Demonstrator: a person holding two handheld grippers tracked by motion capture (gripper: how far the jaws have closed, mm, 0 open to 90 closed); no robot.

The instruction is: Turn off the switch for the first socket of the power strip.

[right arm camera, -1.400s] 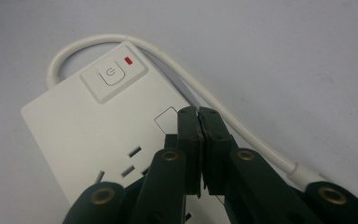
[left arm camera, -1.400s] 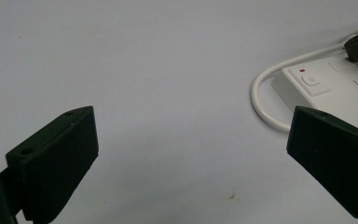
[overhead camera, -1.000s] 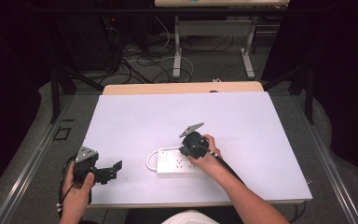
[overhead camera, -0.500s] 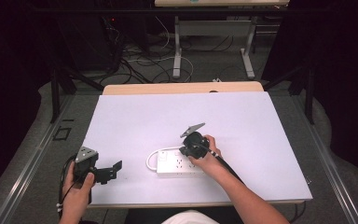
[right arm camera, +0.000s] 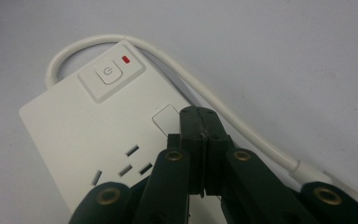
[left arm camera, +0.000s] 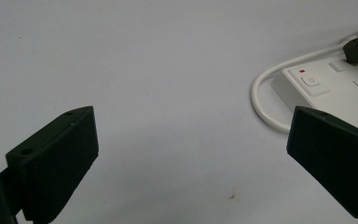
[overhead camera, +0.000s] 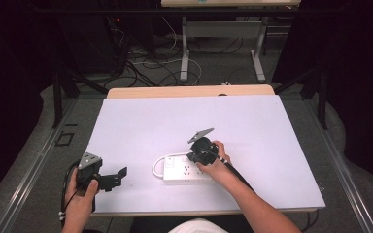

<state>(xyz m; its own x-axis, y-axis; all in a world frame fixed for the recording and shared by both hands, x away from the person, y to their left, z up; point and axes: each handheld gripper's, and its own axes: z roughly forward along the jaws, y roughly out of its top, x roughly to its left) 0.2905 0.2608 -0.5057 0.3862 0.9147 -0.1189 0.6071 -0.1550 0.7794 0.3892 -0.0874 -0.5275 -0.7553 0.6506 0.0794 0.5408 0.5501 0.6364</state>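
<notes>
Jaws of the right gripper (right arm camera: 204, 122) are pressed together, empty, perhaps to poke the power strip (overhead camera: 187, 171) beneath them, while the left gripper (left arm camera: 191, 158) waits spread wide beside it.

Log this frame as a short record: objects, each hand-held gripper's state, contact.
surface: white table
object: white power strip, flat, cord looping round its switch end
switch: power button, red mark beside it
left hand-held gripper: open, off the strip, above bare table
right hand-held gripper: shut, empty, tips over the strip's top face
contact: cannot tell
</notes>
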